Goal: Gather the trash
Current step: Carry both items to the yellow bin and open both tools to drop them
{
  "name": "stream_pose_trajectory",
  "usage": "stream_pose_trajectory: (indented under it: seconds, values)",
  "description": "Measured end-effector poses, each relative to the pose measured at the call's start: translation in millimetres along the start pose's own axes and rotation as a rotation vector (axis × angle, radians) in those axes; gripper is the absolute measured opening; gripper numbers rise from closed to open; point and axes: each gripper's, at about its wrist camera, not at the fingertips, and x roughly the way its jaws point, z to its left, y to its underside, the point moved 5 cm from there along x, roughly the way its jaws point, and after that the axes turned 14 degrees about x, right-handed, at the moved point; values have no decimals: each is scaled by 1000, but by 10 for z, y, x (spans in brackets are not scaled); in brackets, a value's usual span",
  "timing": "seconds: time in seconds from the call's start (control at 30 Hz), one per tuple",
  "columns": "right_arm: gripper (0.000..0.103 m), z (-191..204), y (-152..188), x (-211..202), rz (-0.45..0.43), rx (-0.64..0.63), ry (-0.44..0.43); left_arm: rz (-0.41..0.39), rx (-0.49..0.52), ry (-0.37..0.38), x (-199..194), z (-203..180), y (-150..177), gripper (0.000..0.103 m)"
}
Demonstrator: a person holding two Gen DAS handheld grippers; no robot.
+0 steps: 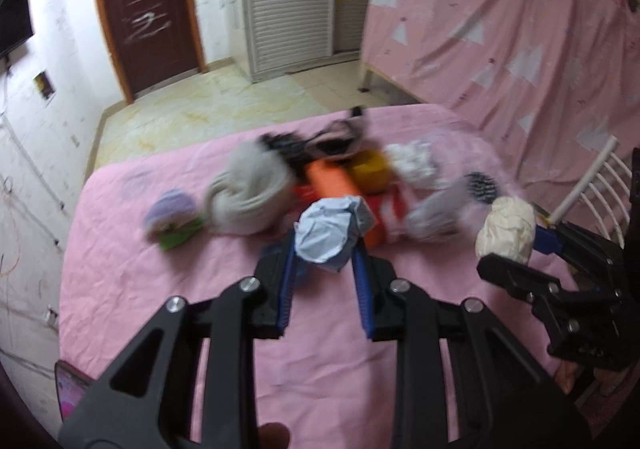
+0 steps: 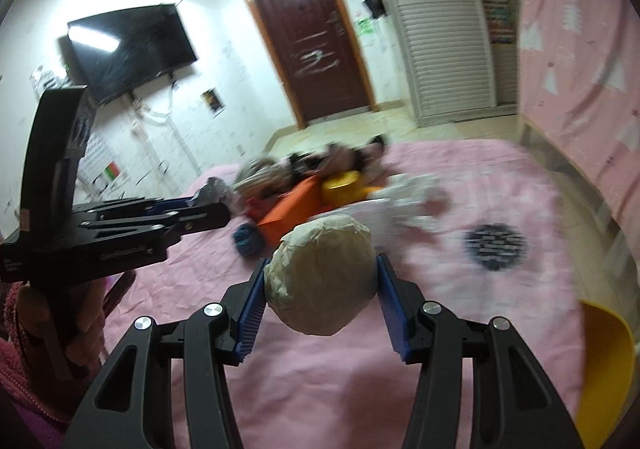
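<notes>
My left gripper is shut on a crumpled grey-blue paper ball, held above the pink table cover. My right gripper is shut on a crumpled cream paper ball, also held above the cover. The right gripper and its cream ball show at the right of the left wrist view. The left gripper with its grey ball shows at the left of the right wrist view.
A blurred pile lies mid-table: grey cloth, orange box, yellow cup, purple item, white crumpled wrapper, black round brush. A yellow chair stands at right, a phone at the near-left edge.
</notes>
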Motion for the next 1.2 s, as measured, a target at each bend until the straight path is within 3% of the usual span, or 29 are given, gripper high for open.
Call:
stream_pose_trajectory:
  seconds: [0.4,0.63,0.87,0.93,1.0,1.2]
  values:
    - [46,-1168,-133,-831,-153,125,239,6,202,164,205,-1254,-549,25]
    - [46,-1686,-50,-1059,-166,176,336,28,276,236,312,-1892,-726,25]
    - [49,-2111,104,-1101,-135,243,380,43,342,289,467,-2407,-871,27]
    - [61,-2202,147,-1102,-123,261,400,46,358,309,504,-2543,-908,30]
    - [76,-2282,170,-1113,-123,272,422,41,373,315,514,-2645,-942,53]
    - [78,-2392,195,-1200,-142,293,457,24,388,330,446,-2754,-987,57]
